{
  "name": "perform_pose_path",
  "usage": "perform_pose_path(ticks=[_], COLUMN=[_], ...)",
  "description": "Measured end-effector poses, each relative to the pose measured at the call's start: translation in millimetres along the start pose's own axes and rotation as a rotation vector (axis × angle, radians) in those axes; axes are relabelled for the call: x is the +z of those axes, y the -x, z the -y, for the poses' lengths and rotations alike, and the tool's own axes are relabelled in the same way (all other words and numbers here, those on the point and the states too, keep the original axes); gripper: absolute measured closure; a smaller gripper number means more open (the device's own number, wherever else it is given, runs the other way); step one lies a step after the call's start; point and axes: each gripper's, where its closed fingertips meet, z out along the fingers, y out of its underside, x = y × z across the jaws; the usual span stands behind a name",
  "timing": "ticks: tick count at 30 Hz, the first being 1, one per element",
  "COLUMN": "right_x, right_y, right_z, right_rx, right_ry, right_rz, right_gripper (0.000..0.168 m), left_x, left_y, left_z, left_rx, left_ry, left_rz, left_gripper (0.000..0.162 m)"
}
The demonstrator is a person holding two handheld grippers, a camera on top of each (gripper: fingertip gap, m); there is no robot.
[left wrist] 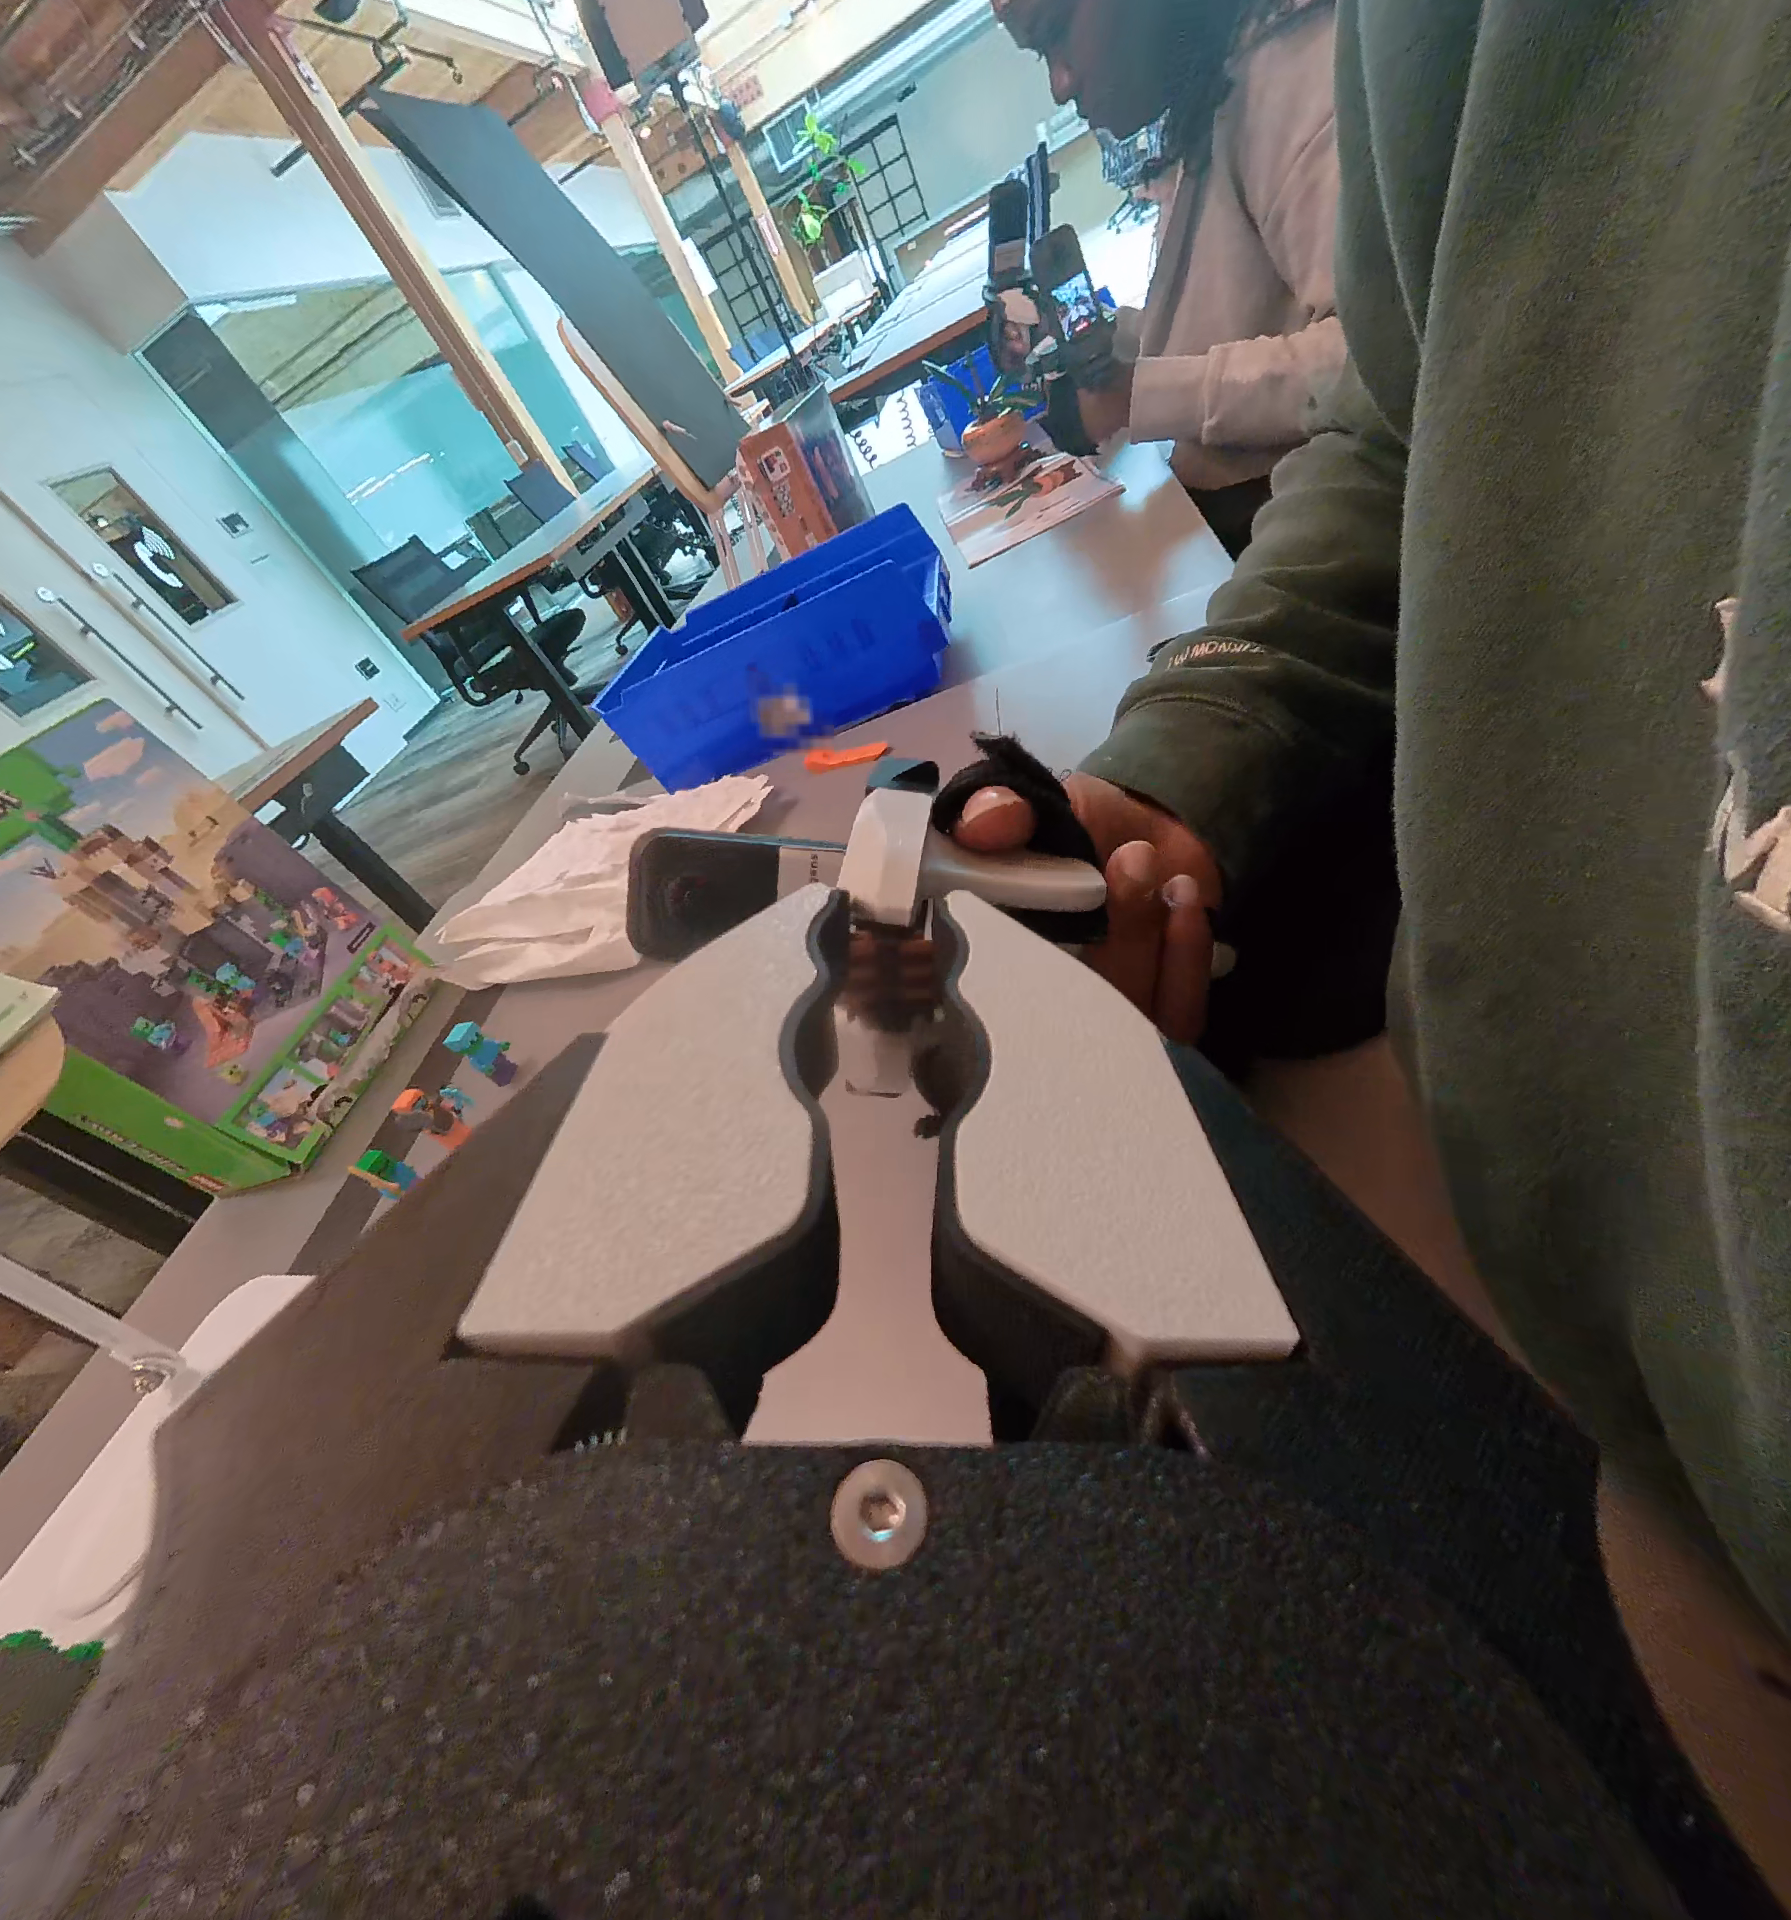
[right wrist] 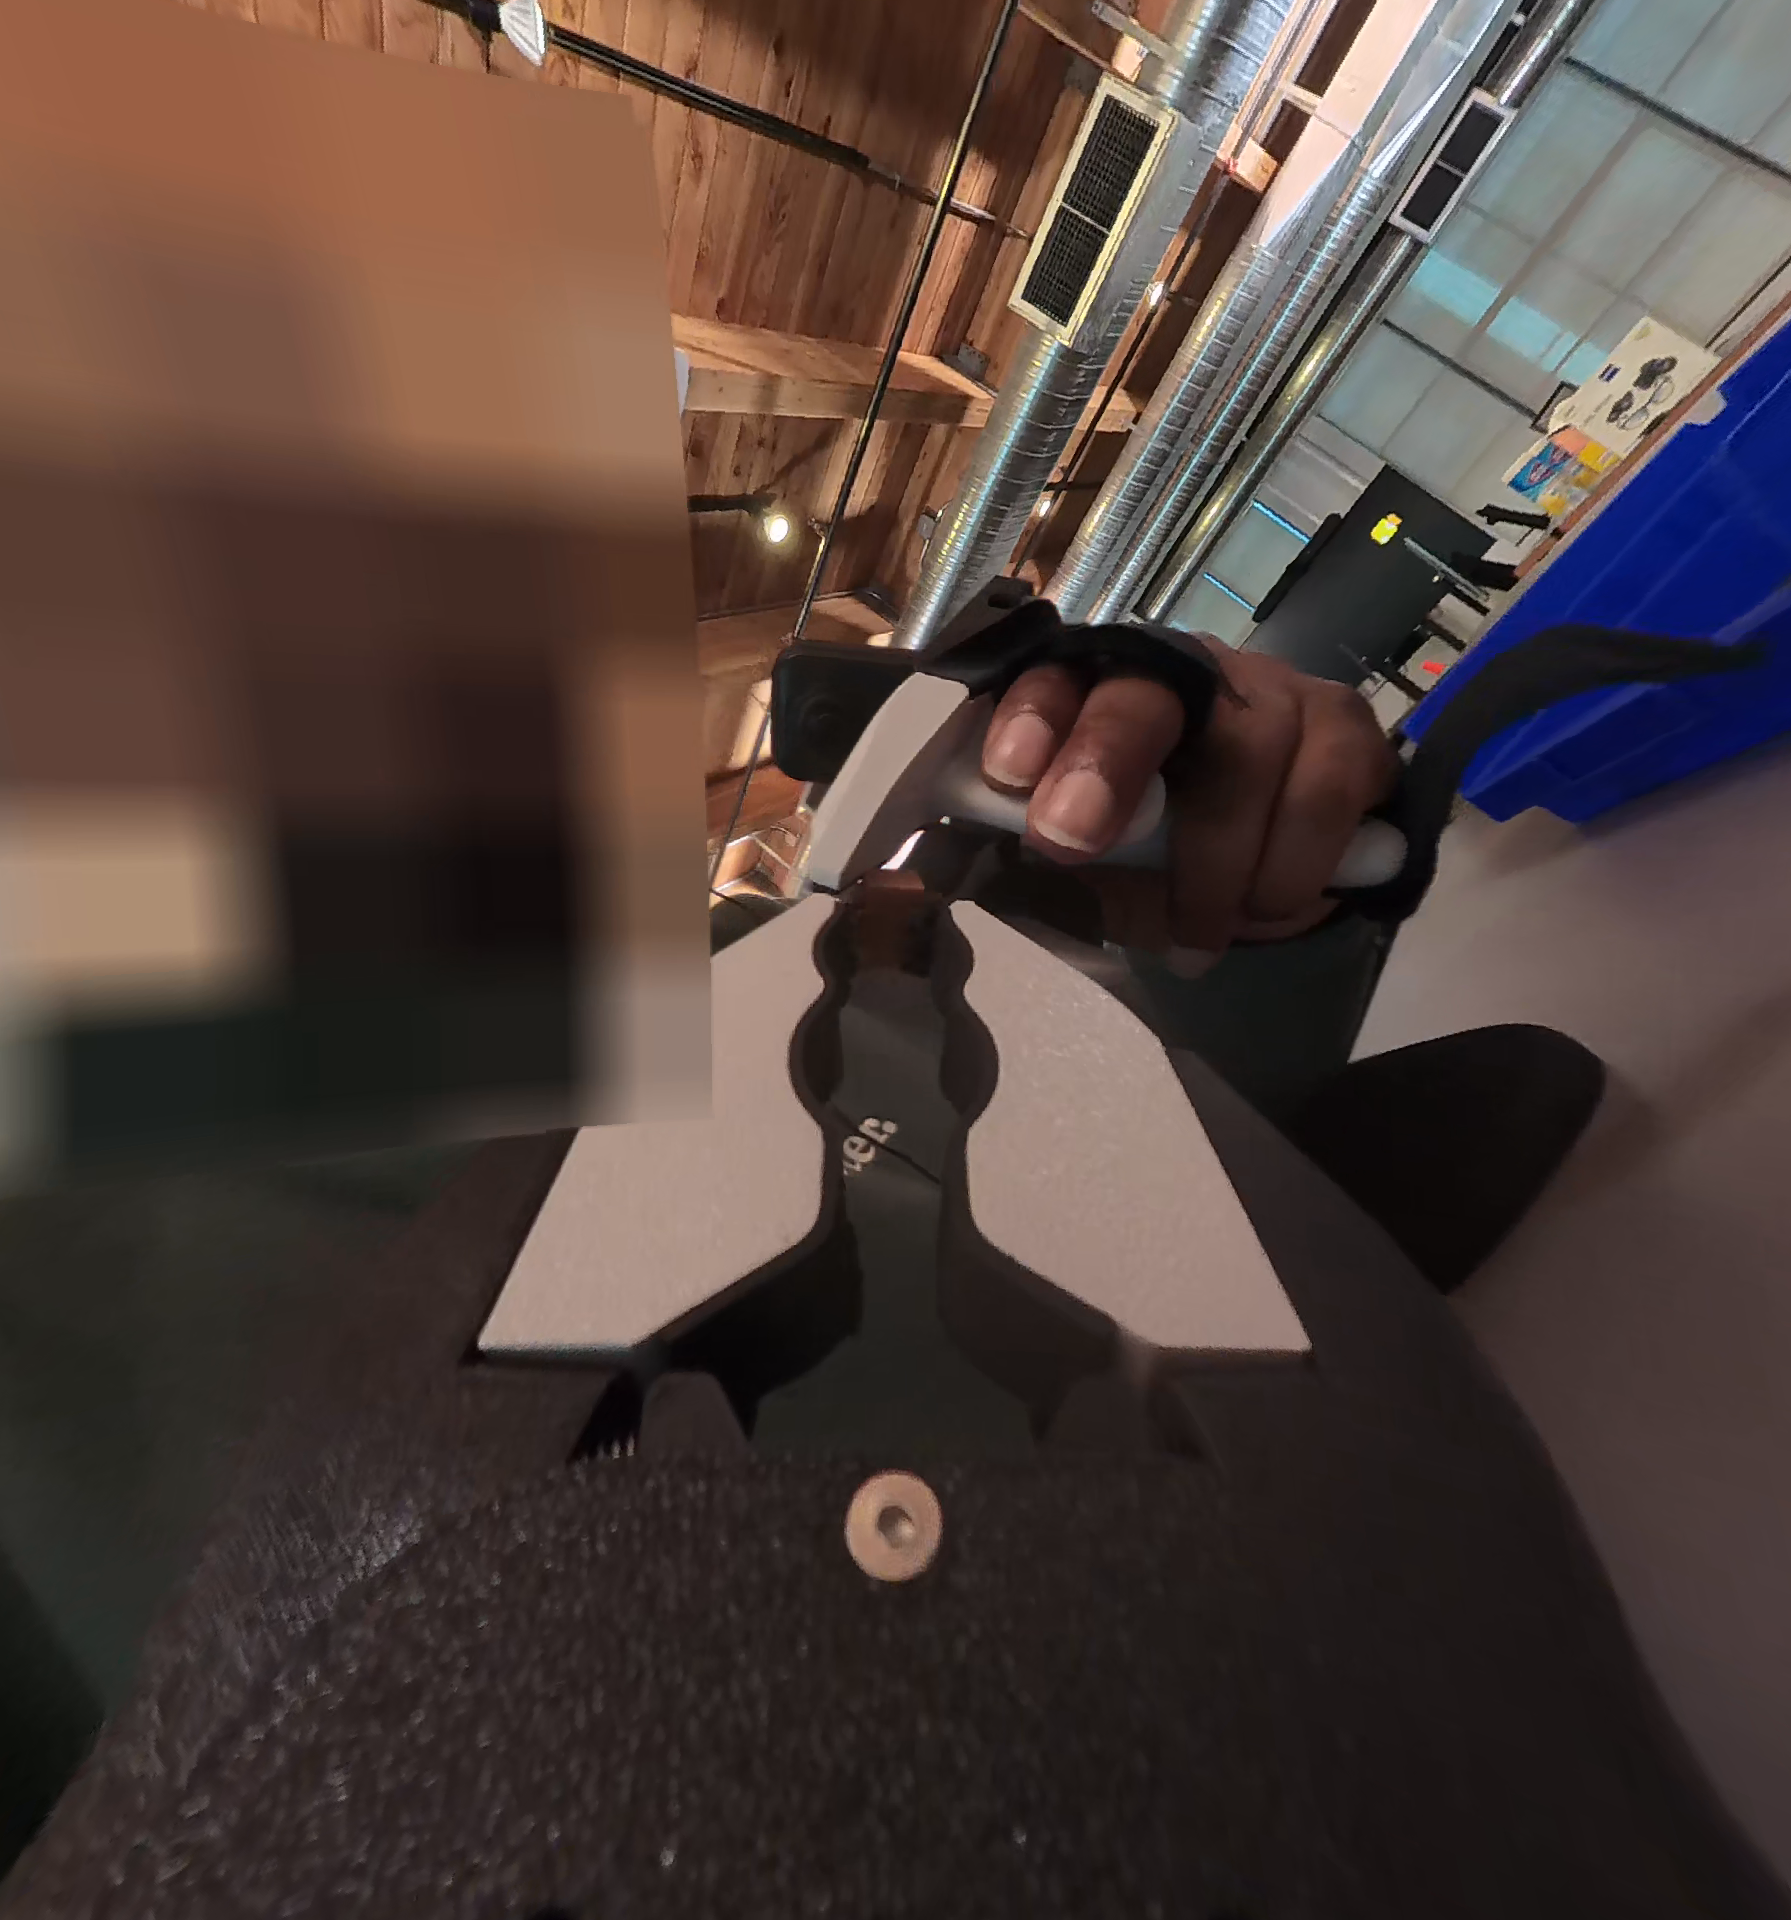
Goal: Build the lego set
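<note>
In the left wrist view my left gripper (left wrist: 886, 940) is shut on a small brown lego piece (left wrist: 883, 964), held above the grey table (left wrist: 1067, 592). My right gripper (left wrist: 886, 857), held by a hand, points back at it tip to tip and touches the same brown piece. In the right wrist view my right gripper (right wrist: 891, 925) is shut on the brown lego piece (right wrist: 896, 906), and the left gripper (right wrist: 875, 790) meets it from the far side. How the piece is shared between the two sets of jaws is hidden.
A blue bin (left wrist: 797, 644) stands behind the grippers; it also shows in the right wrist view (right wrist: 1701, 561). White paper bags (left wrist: 600, 883), a lego box (left wrist: 174, 935), small built figures (left wrist: 475, 1049) and an orange piece (left wrist: 844, 756) lie left. A person in green (left wrist: 1597, 727) fills the right. Only a small space, under 4 cm, lies between the two pairs of fingers.
</note>
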Motion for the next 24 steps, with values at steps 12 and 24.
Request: perform_pose_path(ticks=[12, 24], right_x=[-5.7, -12.3], right_y=[-11.8, -3.2], right_z=[-1.7, -2.1], right_rx=[-0.226, -0.886], right_ry=[0.054, 0.295], right_rz=[-0.176, -0.329], right_gripper=[0.154, 0.154], left_x=[-0.9, -14.8], left_y=[-2.1, 7.6], left_z=[-8.4, -13.6], left_rx=[-0.059, -0.389], left_ry=[-0.006, -0.045], left_rz=[0.007, 0.078], left_gripper=[0.149, 0.141])
